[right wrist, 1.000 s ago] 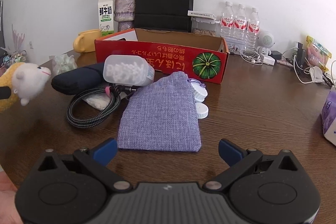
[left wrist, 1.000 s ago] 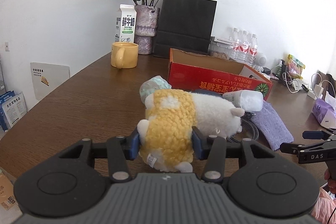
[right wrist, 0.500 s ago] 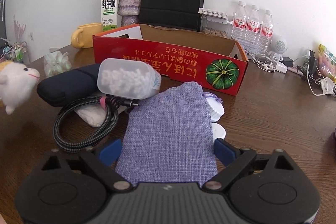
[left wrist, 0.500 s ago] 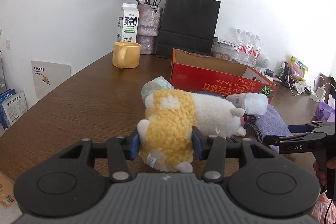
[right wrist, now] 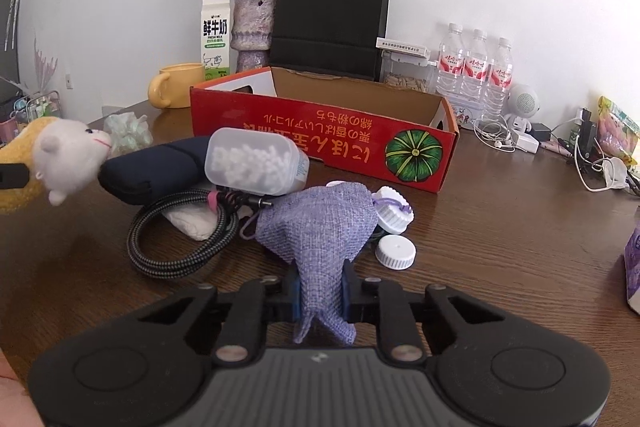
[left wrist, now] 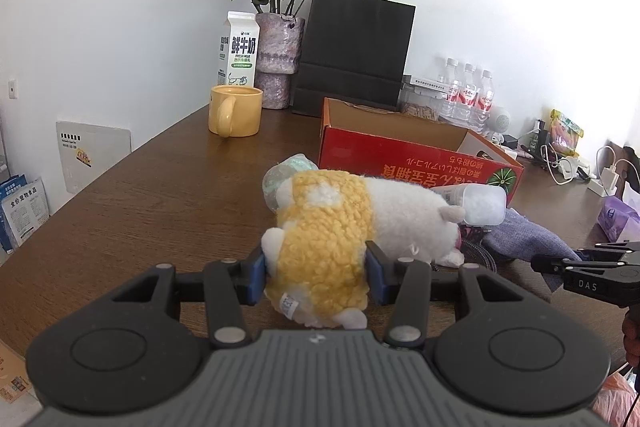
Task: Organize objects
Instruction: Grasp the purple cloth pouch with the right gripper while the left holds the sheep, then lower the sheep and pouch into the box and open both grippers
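My left gripper (left wrist: 316,277) is shut on a yellow and white plush sheep (left wrist: 328,239) and holds it over the wooden table; the sheep also shows at the left of the right wrist view (right wrist: 60,159). My right gripper (right wrist: 320,293) is shut on the near end of a purple cloth pouch (right wrist: 320,227), bunching it; the gripper shows at the right of the left wrist view (left wrist: 592,267). An open red cardboard box (right wrist: 320,135) stands behind the pile, also in the left wrist view (left wrist: 400,155).
By the pouch lie a clear container of white beads (right wrist: 256,163), a dark blue case (right wrist: 156,171), a coiled braided cable (right wrist: 180,239) and white caps (right wrist: 396,251). A yellow mug (left wrist: 236,111), milk carton (left wrist: 238,51), flower vase (left wrist: 276,59), black bag (left wrist: 356,47) and water bottles (right wrist: 476,67) stand behind.
My right gripper has moved forward over the purple pouch and shut on its near end, bunching the cloth. My left gripper still holds the sheep in much the same place.
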`<state>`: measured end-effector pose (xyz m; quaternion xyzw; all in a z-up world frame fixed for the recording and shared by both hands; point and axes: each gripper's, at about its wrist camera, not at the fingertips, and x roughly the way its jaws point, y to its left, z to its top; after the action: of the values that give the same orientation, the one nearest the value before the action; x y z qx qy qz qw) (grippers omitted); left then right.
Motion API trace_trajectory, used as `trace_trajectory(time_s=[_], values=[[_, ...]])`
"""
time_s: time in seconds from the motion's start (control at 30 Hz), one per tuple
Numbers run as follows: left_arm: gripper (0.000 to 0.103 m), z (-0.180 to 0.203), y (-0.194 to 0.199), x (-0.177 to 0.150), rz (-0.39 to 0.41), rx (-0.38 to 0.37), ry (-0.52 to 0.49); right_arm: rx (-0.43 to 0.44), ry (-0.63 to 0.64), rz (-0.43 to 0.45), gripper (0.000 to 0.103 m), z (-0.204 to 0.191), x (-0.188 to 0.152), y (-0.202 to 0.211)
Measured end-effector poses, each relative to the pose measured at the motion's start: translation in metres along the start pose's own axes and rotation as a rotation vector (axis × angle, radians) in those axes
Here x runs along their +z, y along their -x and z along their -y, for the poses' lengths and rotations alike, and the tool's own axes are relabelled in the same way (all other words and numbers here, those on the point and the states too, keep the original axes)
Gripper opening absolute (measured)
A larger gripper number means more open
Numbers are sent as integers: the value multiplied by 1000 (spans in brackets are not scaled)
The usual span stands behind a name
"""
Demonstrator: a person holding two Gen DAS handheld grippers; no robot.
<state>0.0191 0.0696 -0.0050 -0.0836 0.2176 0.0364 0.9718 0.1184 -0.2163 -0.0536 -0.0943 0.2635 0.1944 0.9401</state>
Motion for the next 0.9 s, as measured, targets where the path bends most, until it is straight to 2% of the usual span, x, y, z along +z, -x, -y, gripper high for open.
trace_trajectory(time_s=[0.47, 0.7, 0.9], values=[[49, 16, -7, 30, 68, -20, -31, -17, -44, 139, 11, 21, 26, 29], [49, 35, -27, 59, 114, -56, -66, -25, -58, 203, 11, 30, 55, 18], [49, 51, -58, 86, 117, -69, -87, -10, -82, 242, 11, 37, 85, -6]])
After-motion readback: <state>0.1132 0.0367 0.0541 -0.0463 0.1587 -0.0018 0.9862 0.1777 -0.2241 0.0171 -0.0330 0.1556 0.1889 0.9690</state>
